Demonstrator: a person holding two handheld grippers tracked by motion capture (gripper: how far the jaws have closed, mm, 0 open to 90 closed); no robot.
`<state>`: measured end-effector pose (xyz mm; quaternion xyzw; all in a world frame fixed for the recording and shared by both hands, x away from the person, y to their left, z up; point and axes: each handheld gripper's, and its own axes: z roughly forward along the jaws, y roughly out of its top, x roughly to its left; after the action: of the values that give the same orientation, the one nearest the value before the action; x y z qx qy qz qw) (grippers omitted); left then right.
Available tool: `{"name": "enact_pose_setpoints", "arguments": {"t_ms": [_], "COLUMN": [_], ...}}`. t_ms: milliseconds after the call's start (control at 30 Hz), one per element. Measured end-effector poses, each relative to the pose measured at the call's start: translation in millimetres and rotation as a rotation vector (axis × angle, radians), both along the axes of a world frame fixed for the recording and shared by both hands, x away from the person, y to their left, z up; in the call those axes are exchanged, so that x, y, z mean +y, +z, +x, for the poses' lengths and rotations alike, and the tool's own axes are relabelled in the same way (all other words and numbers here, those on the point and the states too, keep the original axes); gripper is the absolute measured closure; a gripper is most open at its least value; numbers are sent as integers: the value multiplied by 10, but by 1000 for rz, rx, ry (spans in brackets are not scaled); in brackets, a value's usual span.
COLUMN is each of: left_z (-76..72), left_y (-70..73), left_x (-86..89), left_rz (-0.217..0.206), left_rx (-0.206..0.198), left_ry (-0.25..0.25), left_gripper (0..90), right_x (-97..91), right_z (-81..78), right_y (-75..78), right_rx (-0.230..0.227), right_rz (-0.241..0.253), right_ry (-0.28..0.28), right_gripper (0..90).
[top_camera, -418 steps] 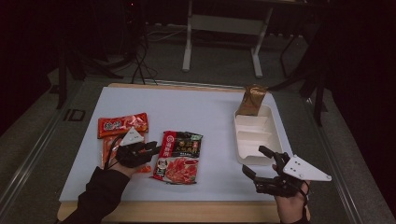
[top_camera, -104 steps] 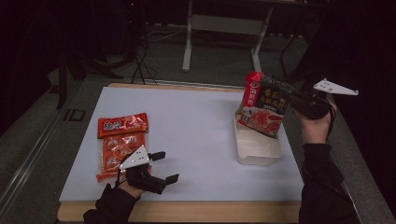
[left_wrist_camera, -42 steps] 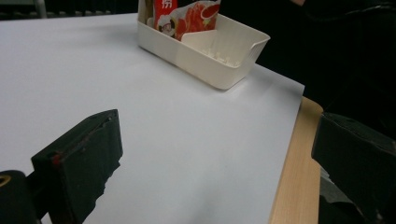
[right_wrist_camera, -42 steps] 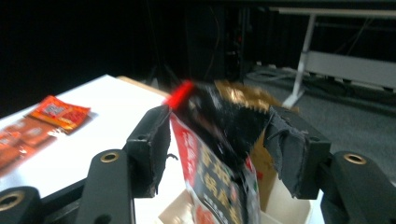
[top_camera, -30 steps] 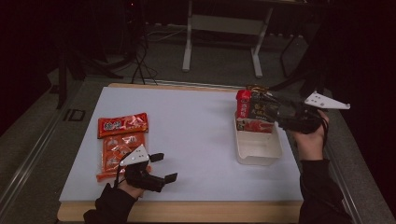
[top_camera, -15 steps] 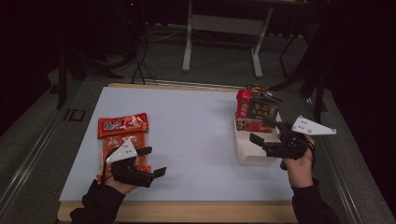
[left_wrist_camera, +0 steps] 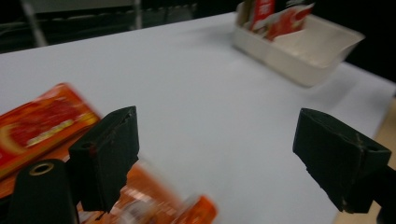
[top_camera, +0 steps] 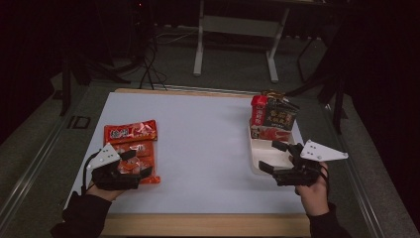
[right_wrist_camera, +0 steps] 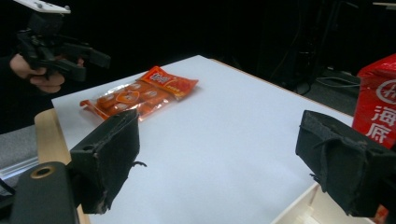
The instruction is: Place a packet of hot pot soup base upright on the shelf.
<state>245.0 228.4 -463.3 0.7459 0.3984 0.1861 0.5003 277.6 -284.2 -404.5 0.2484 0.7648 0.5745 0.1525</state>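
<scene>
Since a second ago, the right hand-held gripper, jaws wide and empty, has left the upright snack packs and dropped over the white tray. The left hand-held gripper, jaws wide though just narrowing, has moved over the orange packets; its view shows them blurred beneath its jaw.

The left gripper sits low at the near left, held in a gloved hand with a dark sleeve behind it; its jaws have just been closing, yet stand apart with nothing pressed between them; the right gripper hangs at the near right, jaws just opening, wide and empty, pointing leftward.
</scene>
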Motion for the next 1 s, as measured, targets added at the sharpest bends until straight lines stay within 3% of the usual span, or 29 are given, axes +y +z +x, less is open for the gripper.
{"name": "enact_pose_setpoints", "arguments": {"t_ms": [67, 167, 267, 367, 500, 633, 1000], "left_z": [3, 36, 83, 134, 220, 323, 592], "left_y": [-7, -40, -94, -154, -229, -315, -618], "left_x": [70, 186, 325, 472, 628, 732, 845], "left_rz": [40, 69, 73, 79, 122, 144, 225], "left_rx": [5, 22, 39, 53, 68, 93, 195], "left_ry": [52, 138, 195, 246, 294, 321, 388], "left_gripper": [301, 406, 479, 613, 753, 868, 899], "right_x": [0, -6, -24, -23, 4, 69, 120], "right_z": [-28, -57, -61, -89, -132, -135, -110], "right_y": [-13, -21, -37, -56, -97, -144, -185], "right_rx": [2, -6, 2, -3, -6, -9, -3], "right_rz": [-7, -20, -8, -4, 6, -20, -39], "right_ry": [0, -2, 0, 8, 26, 39, 59], "right_gripper": [135, 136, 137, 140, 146, 145, 145]}}
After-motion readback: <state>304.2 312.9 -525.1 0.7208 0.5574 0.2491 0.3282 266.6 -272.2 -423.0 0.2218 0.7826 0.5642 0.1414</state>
